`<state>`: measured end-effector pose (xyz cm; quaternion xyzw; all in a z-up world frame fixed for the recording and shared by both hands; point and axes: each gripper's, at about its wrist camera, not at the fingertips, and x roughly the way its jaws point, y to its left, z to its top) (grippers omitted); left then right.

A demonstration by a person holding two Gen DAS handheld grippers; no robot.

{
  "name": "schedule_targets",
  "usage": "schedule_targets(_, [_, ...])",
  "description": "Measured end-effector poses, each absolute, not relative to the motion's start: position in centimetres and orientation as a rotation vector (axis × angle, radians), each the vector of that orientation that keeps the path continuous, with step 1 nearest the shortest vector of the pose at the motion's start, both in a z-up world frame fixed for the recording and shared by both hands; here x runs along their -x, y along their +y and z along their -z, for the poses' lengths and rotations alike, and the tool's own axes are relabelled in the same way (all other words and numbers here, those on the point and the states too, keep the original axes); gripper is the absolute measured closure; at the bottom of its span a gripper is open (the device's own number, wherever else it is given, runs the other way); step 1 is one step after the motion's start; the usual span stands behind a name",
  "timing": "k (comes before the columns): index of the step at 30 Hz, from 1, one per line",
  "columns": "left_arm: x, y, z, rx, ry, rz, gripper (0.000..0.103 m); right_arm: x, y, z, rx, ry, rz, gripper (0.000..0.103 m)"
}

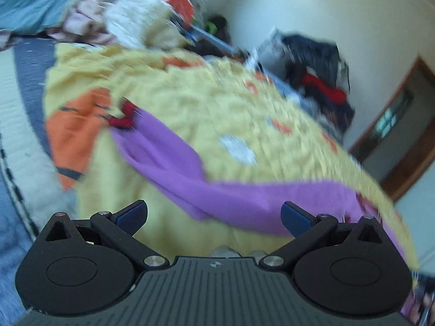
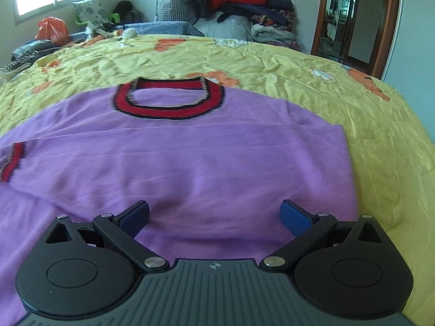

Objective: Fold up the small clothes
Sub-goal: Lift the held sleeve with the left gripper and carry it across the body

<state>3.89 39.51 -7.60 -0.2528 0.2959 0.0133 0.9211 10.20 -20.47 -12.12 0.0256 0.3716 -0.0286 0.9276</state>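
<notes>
A small purple sweater (image 2: pixel 190 157) with a red and black collar (image 2: pixel 168 97) lies flat on a yellow bedspread (image 2: pixel 272 54). One sleeve with a red cuff (image 2: pixel 12 163) is folded in at the left. My right gripper (image 2: pixel 214 214) is open and empty, just above the sweater's lower part. In the blurred left wrist view the sweater (image 1: pixel 217 184) runs across as a purple band on the bedspread (image 1: pixel 204 95). My left gripper (image 1: pixel 214 214) is open and empty, close over the purple cloth.
A pile of folded clothes (image 2: pixel 244 2) stands against the far wall. An orange bag (image 2: pixel 53 30) and cushions lie by the window. A wooden door frame (image 2: pixel 388 21) is at the right. More heaped clothes (image 1: pixel 320 81) show beyond the bed.
</notes>
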Motion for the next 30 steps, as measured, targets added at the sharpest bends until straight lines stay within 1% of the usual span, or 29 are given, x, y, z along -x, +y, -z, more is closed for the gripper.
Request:
schedule_targets(4, [-5.5, 43.4, 7.3, 0.606, 0.559, -0.047, 0.000, -8.4, -18.0, 11.7, -0.022, 0.742, 0.011, 0.000])
schedule_targets(6, [-6.9, 45.3, 7.1, 0.623, 0.567, -0.055, 0.001, -7.7, -17.2, 11.7, 0.002, 0.738, 0.008, 0.000])
schedule_targets(8, [-8.6, 46.7, 7.0, 0.638, 0.616, -0.041, 0.007, -7.1, -16.7, 11.7, 0.021, 0.736, 0.018, 0.000])
schedule_targets(10, [-9.8, 47.9, 7.2, 0.659, 0.639, -0.002, 0.022, -6.6, -16.5, 11.7, 0.034, 0.734, 0.023, 0.000])
schedule_targets(11, [-10.4, 48.4, 7.2, 0.674, 0.648, 0.021, 0.024, -6.5, -16.6, 11.8, 0.037, 0.739, 0.031, 0.000])
schedule_targets(16, [-11.7, 50.3, 8.8, 0.784, 0.680, 0.081, 0.026, -6.2, -17.3, 12.2, 0.014, 0.771, 0.072, 0.000])
schedule_targets(18, [-11.1, 50.9, 9.5, 0.850, 0.654, 0.088, 0.026, -6.0, -17.4, 12.1, 0.005, 0.771, 0.081, 0.000])
schedule_targets(19, [-10.7, 51.2, 9.8, 0.881, 0.637, 0.091, 0.024, -5.9, -17.4, 12.0, 0.004, 0.766, 0.084, 0.000])
schedule_targets(21, [-9.5, 52.0, 10.9, 0.960, 0.612, 0.093, 0.026, -5.7, -17.4, 11.8, 0.006, 0.757, 0.093, 0.000])
schedule_targets(23, [-8.3, 52.6, 12.4, 1.055, 0.587, 0.100, 0.035, -5.6, -17.2, 11.6, 0.014, 0.747, 0.090, 0.000])
schedule_targets(25, [-8.0, 52.9, 13.1, 1.076, 0.591, 0.074, 0.057, -5.7, -16.9, 11.6, 0.027, 0.740, 0.097, 0.000])
schedule_targets(26, [-8.2, 52.8, 13.3, 1.074, 0.607, 0.062, 0.065, -5.8, -16.8, 11.7, 0.034, 0.744, 0.097, 0.000])
schedule_targets(27, [-8.5, 52.9, 13.4, 1.076, 0.617, 0.059, 0.075, -5.9, -16.6, 11.8, 0.040, 0.747, 0.095, 0.000])
schedule_targets(28, [-8.9, 53.1, 13.5, 1.080, 0.632, 0.061, 0.081, -5.9, -16.4, 11.8, 0.047, 0.749, 0.094, 0.000])
schedule_targets(30, [-9.9, 53.1, 13.2, 1.059, 0.654, 0.063, 0.084, -6.0, -16.0, 11.9, 0.063, 0.754, 0.097, 0.000])
